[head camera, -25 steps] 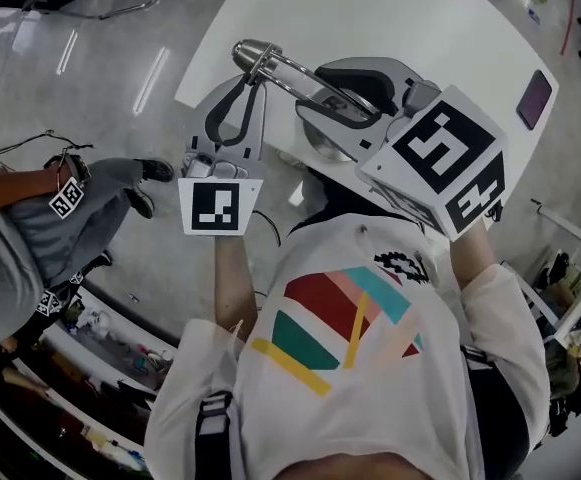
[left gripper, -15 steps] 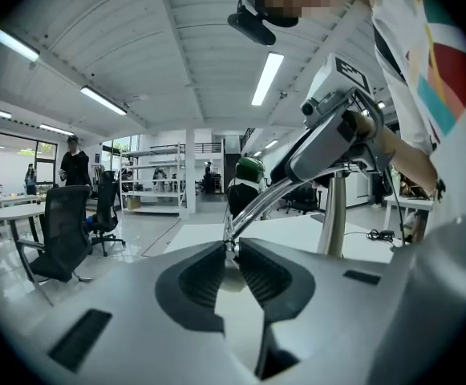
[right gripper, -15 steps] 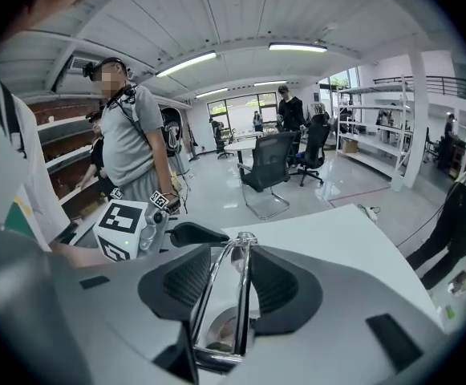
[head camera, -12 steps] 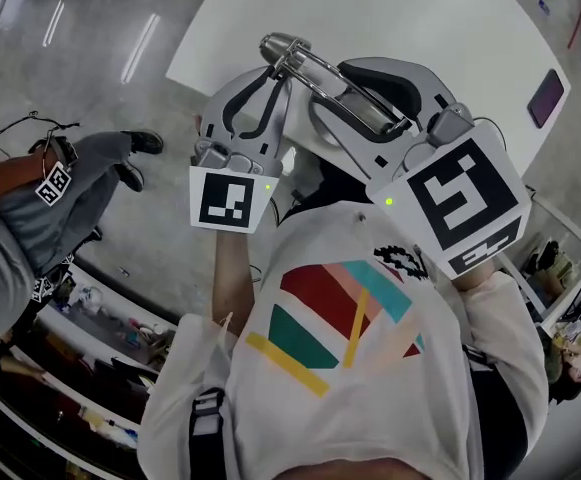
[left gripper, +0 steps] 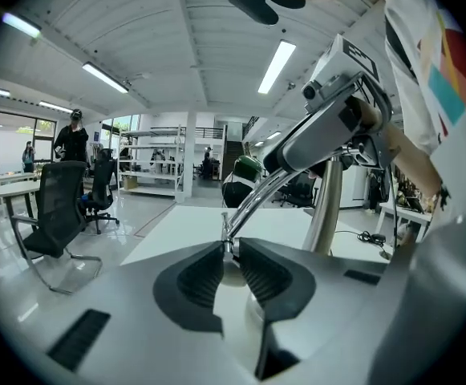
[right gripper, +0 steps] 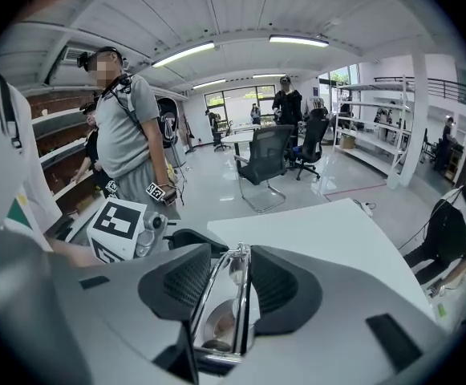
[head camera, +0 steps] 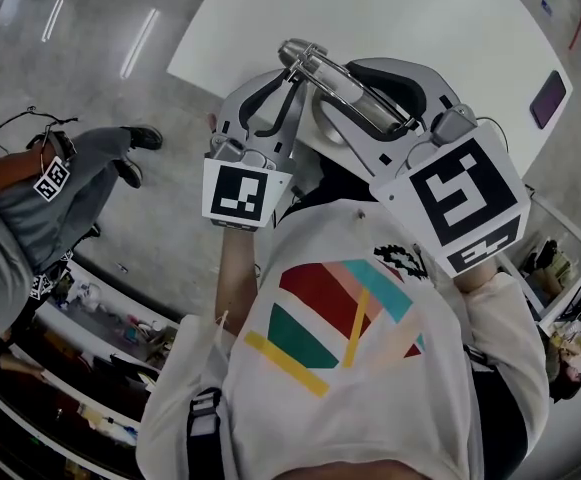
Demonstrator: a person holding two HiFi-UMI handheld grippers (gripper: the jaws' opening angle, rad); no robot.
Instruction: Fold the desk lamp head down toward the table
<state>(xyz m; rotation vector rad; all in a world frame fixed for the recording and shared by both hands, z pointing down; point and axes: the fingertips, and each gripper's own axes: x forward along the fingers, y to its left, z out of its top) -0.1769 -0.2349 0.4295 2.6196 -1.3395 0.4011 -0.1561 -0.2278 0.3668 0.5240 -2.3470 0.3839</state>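
The chrome desk lamp [head camera: 348,86] stands near the front edge of the white table [head camera: 420,18]. Its arm of thin paired rods [right gripper: 231,291] slants up from a round chrome part [right gripper: 216,327] below. My left gripper [head camera: 292,63] is shut on the lamp's free end [left gripper: 227,245], with the ribbed pads [left gripper: 202,275] pinching it from both sides. My right gripper [head camera: 375,98] sits further along the arm, closed around the two rods. In the left gripper view the arm [left gripper: 257,203] rises to the right gripper [left gripper: 337,119], beside an upright chrome post [left gripper: 325,207].
A purple flat object [head camera: 550,98] lies at the table's far right. A person [head camera: 30,198] stands on the floor left of the table. Office chairs [left gripper: 56,215] and shelving stand beyond the table. The table's far half is bare white surface.
My left gripper has sunk lower, taking the lamp's end down with it and closer to the right gripper. The right gripper has kept its place on the rods.
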